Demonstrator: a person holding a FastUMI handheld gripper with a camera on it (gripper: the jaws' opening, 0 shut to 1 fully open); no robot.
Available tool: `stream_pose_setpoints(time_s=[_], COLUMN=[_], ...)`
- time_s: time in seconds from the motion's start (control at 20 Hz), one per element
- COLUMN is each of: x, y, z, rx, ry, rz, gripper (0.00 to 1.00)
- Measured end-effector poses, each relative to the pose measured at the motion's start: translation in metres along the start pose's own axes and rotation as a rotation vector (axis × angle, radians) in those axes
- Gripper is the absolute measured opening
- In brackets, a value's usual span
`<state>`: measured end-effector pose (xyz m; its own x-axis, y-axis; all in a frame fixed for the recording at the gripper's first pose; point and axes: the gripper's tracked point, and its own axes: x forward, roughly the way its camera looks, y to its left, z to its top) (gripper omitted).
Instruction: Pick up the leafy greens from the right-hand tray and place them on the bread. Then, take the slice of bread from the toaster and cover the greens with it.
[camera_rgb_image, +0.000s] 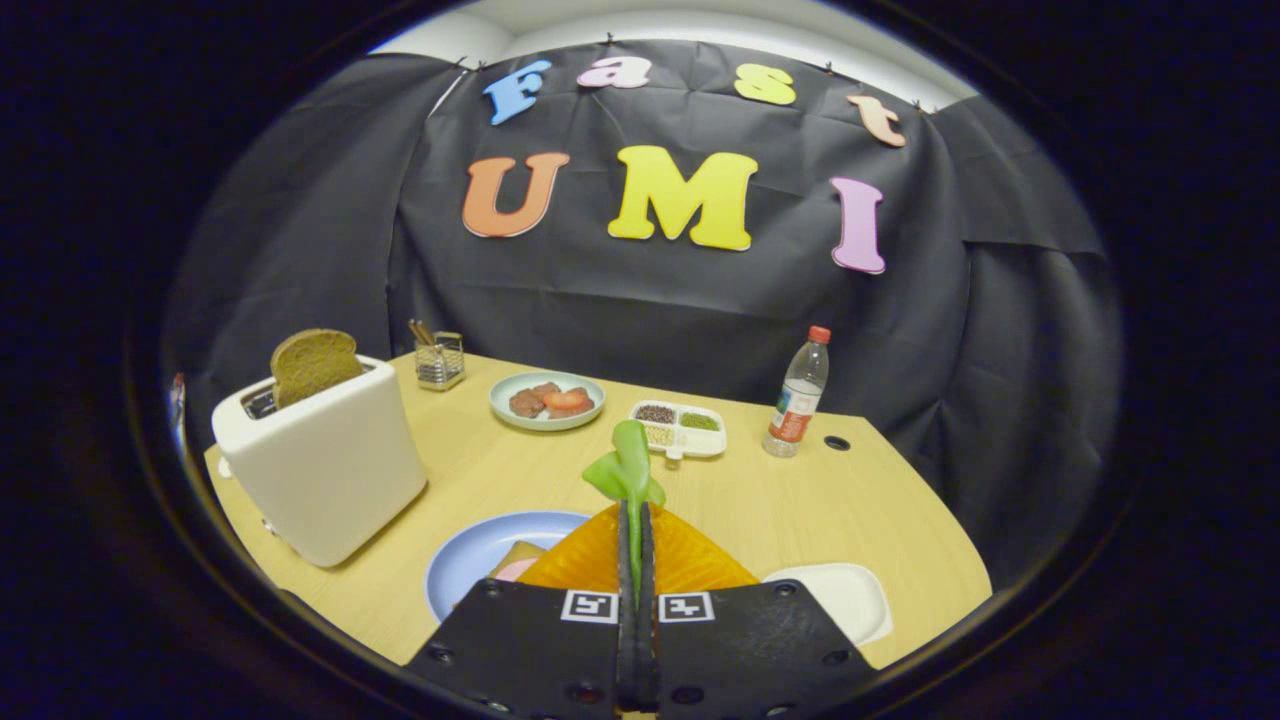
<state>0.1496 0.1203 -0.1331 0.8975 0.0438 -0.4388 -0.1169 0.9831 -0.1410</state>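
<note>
One leaf held: the leafy greens (627, 470) stand upright out of the fingers (634, 540), whose two pads are pressed nearly together on the stem; most of the leaf rises free above the tips, toward 12 o'clock.
Grip risk: only a thin part of the stem looks pinched, so my guess is a quick swing or tilt could let the leaf twist or slide out.
Target bread: a pale corner of the bread (518, 560) shows on the blue plate (470, 560) at about 9 o'clock from the fingertips, partly hidden behind them; what lies on it I cannot tell.
Placement risk: the limp leaf may cling to one pad on release, or fold and hang over the plate rim if let go off-centre.
Right-hand tray: the white tray (845, 595) lies at roughly 3 o'clock of the fingers, low and near.
Toaster: the white toaster (325, 460) stands at 10 o'clock, just beside the plate, with a brown slice (313, 365) sticking up from its slot.
Crowding risk: a leftward sweep toward the plate could knock the toaster.
Farther desk (800, 500): a plate of meat pieces (547, 400) at 11 o'clock, a divided dish (678, 428) at 12 to 1 o'clock, a bottle (797, 395) at 1 o'clock, a wire holder (438, 358) beyond the toaster; all well apart from the leaf's likely path.
</note>
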Motion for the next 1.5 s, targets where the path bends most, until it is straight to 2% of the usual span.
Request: stream_pose_setpoints(time_s=[0.2, 0.4, 0.5, 0.6, 0.65, 0.8, 0.85, 0.9, 1.0, 1.15, 1.2, 1.25, 1.35, 1.5], x=[0.006, 0.010, 0.012, 0.013, 0.014, 0.015, 0.016, 0.014, 0.013, 0.010, 0.009, 0.004, -0.006, -0.025], y=[0.015, 0.039, 0.055, 0.071, 0.074, 0.083, 0.085, 0.090, 0.093, 0.091, 0.089, 0.086, 0.080, 0.080], z=[-0.016, -0.027, -0.033, -0.036, -0.038, -0.041, -0.045, -0.046, -0.045, -0.037, -0.033, -0.026, -0.009, 0.022], rx=[-0.039, -0.015, 0.043, 0.101, 0.124, 0.179, 0.199, 0.218, 0.243, 0.256, 0.255, 0.252, 0.243, 0.233], ry=[0.031, 0.042, 0.054, 0.070, 0.076, 0.085, 0.091, 0.094, 0.090, 0.062, 0.045, 0.019, -0.040, -0.138], rz=[-0.040, -0.024, 0.014, 0.059, 0.071, 0.105, 0.115, 0.134, 0.142, 0.137, 0.127, 0.114, 0.078, 0.033], gripper=[0.00, 0.00, 0.00, 0.05, 0.11, 0.12, 0.20, 0.20, 0.28, 0.48, 0.53, 0.65, 0.81, 0.94])
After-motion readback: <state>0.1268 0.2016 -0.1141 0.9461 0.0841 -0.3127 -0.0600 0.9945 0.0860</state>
